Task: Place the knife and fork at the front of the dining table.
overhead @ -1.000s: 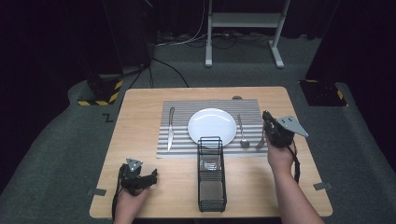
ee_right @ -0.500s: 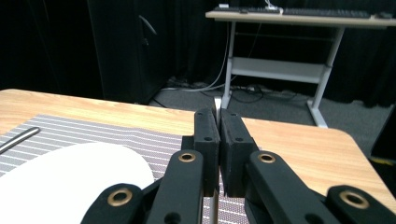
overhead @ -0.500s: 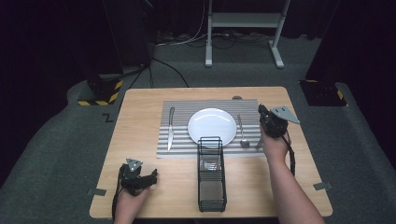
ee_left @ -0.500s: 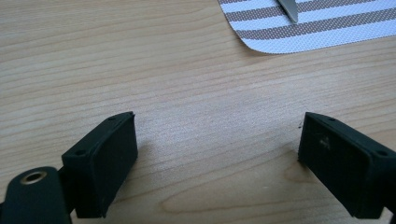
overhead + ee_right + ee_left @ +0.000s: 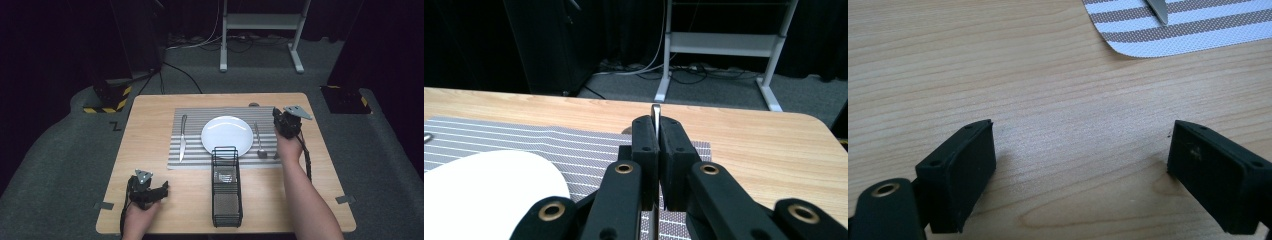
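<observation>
Cutlery is being cleared from the grey-and-white striped placemat (image 5: pixel 195 157) into the black wire cutlery basket (image 5: pixel 226 192), and the work looks only partly done. Inside that basket a metal utensil already lies, near its end toward the round white plate (image 5: pixel 226 135). The right gripper (image 5: pixel 285 121) is raised just right of the plate, jaws clamped tight on a thin strip of bright metal, a slim steel utensil handle (image 5: pixel 655 113) whose end sticks up between them in the right gripper view; which kind of utensil it is cannot be told from what shows. My judgement is that this piece is in mid-carry and has yet to reach the basket.

Left of the plate, a steel table knife (image 5: pixel 183 137) is untouched on the placemat, and a steel spoon (image 5: pixel 259 141) lies between the plate and the right hand. Both remain to be collected.

The left gripper (image 5: pixel 150 190) rests low on the light wooden table (image 5: pixel 150 125), well left of the basket, jaws spread wide with nothing between them.
</observation>
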Available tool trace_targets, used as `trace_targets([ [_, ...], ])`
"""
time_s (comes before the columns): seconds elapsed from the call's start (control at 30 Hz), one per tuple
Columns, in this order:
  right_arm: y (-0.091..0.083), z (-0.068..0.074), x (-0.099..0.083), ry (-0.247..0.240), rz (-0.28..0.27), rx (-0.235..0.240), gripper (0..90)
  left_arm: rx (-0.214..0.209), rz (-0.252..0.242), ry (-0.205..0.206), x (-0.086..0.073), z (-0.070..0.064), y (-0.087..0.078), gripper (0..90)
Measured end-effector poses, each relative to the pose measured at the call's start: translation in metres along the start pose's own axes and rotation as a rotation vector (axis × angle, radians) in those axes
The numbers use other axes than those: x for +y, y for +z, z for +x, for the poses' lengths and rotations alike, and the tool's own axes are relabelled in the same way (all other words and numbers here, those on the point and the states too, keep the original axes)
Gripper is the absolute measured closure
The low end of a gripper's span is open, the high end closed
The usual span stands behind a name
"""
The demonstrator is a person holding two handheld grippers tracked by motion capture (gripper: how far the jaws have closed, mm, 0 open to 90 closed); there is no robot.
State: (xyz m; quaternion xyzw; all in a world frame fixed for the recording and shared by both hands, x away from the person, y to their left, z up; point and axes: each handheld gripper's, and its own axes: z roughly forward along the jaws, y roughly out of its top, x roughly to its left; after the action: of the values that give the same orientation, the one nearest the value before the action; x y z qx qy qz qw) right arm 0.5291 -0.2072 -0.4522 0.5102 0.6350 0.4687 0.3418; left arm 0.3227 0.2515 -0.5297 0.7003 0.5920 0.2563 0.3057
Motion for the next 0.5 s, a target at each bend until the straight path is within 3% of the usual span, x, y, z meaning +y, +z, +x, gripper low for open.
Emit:
trace_targets([
  [0.5,0.041,0.003,-0.010,0.005,0.107,-0.035,86.3,-0.004,0.000,-0.002,0.000,0.000,0.000,11.9],
])
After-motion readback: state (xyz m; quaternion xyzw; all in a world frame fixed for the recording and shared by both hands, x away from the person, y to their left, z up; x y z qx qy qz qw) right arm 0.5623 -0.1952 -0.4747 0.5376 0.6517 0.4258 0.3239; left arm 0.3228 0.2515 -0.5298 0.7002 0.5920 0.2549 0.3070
